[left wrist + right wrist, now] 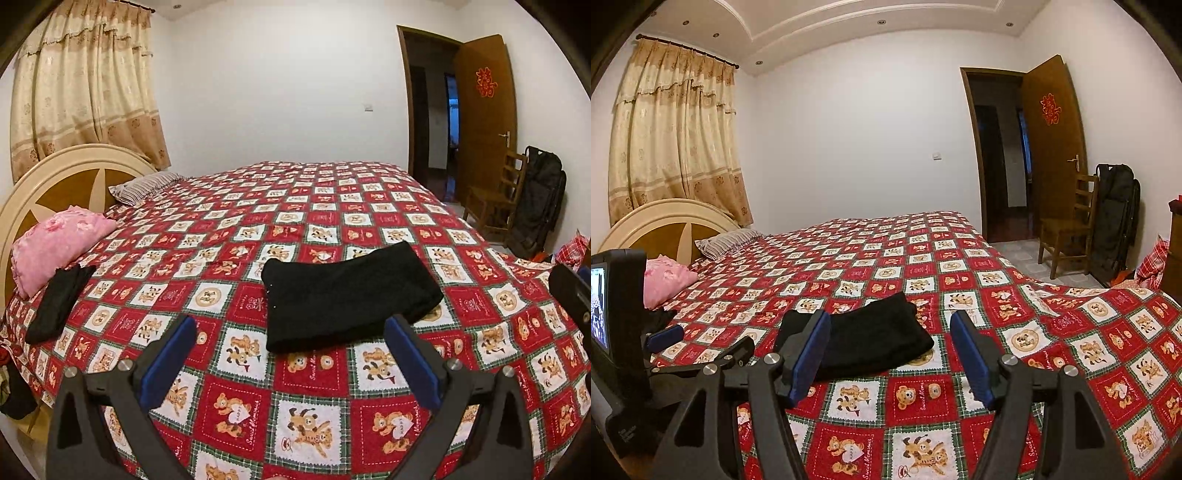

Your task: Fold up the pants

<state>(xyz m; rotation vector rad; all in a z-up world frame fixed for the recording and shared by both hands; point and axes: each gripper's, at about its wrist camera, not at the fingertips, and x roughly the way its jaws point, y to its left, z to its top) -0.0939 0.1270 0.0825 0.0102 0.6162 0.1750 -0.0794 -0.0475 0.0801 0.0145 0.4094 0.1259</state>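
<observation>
The black pants lie folded into a thick rectangle on the red teddy-bear bedspread, near the front edge of the bed. My left gripper hovers just short of them, blue pads wide apart and open, holding nothing. In the right wrist view the same pants sit ahead of my right gripper, which is also open and empty above the cover. A blue pad of the left gripper shows at the left of that view.
A second dark garment lies by a pink pillow at the headboard, with a striped pillow further back. A wooden chair, a black backpack and an open door stand beyond the bed.
</observation>
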